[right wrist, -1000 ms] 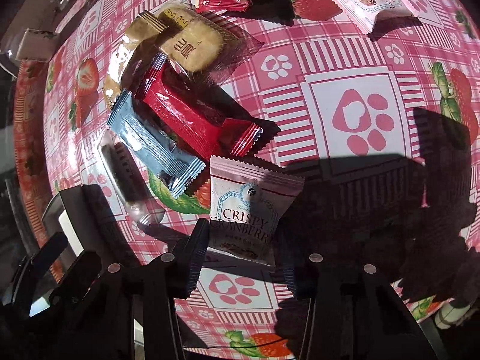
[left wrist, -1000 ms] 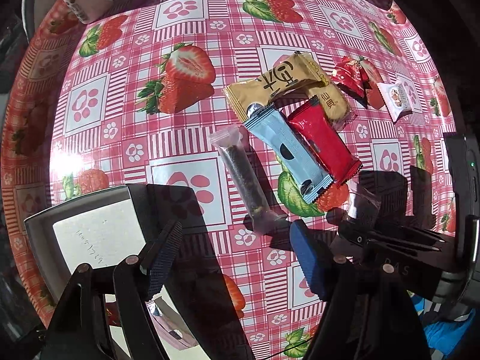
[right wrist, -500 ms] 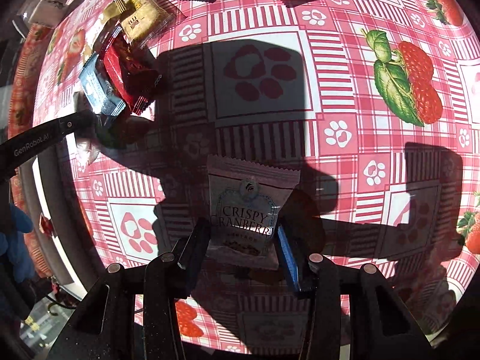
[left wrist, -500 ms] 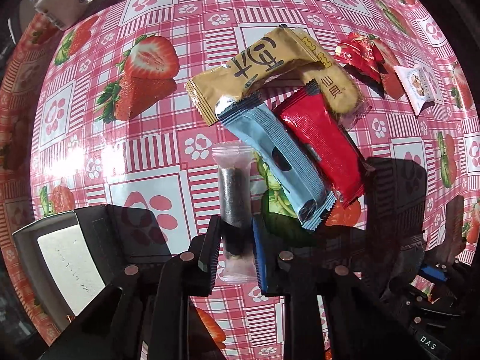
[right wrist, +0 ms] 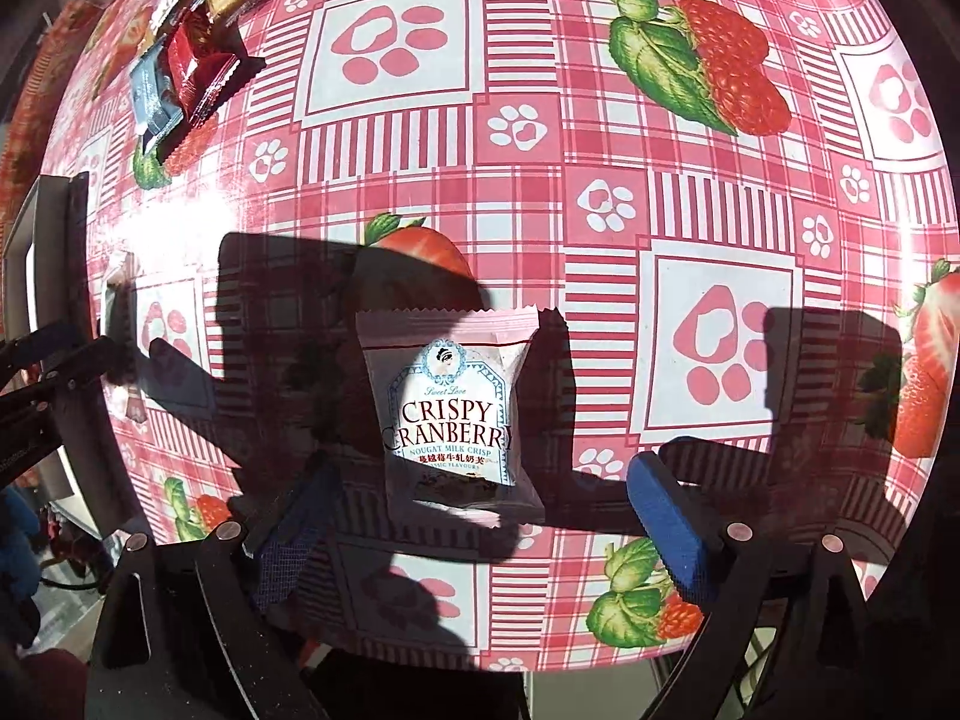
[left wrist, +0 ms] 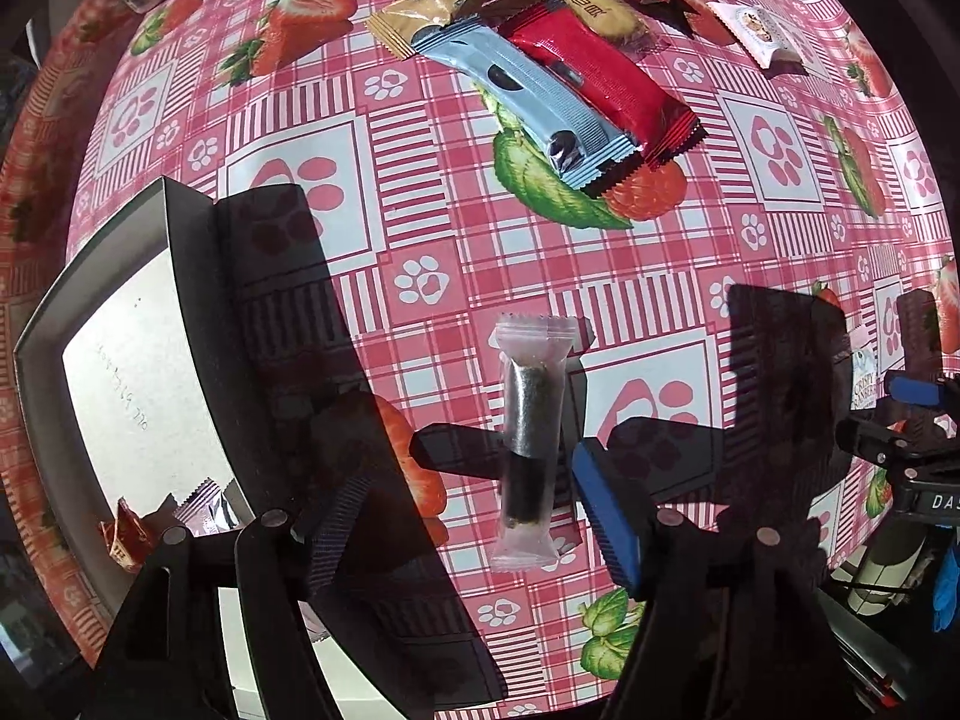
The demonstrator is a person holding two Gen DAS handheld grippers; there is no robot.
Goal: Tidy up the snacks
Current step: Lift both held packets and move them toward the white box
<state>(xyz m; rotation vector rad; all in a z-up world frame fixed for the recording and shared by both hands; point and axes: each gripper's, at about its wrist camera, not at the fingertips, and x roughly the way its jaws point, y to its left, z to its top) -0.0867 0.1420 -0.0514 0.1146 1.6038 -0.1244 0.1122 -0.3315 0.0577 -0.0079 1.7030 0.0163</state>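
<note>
The left gripper [left wrist: 474,516] points down at the table with its pink strawberry-and-paw checked cloth [left wrist: 420,240]. Its jaws are opening, and a clear-wrapped dark seaweed roll stick [left wrist: 528,438] lies flat on the cloth between them, free of both pads. Just left of it sits a dark open box with a white floor [left wrist: 120,360], a few wrapped snacks in its near corner. Toward the table's far edge lie a light blue bar wrapper [left wrist: 528,96] and a red bar wrapper [left wrist: 600,72], side by side. The right gripper [right wrist: 480,534] is also opening, its pads apart from the pink-white "Crispy Cranberry" nougat packet [right wrist: 456,414] lying between them.
</note>
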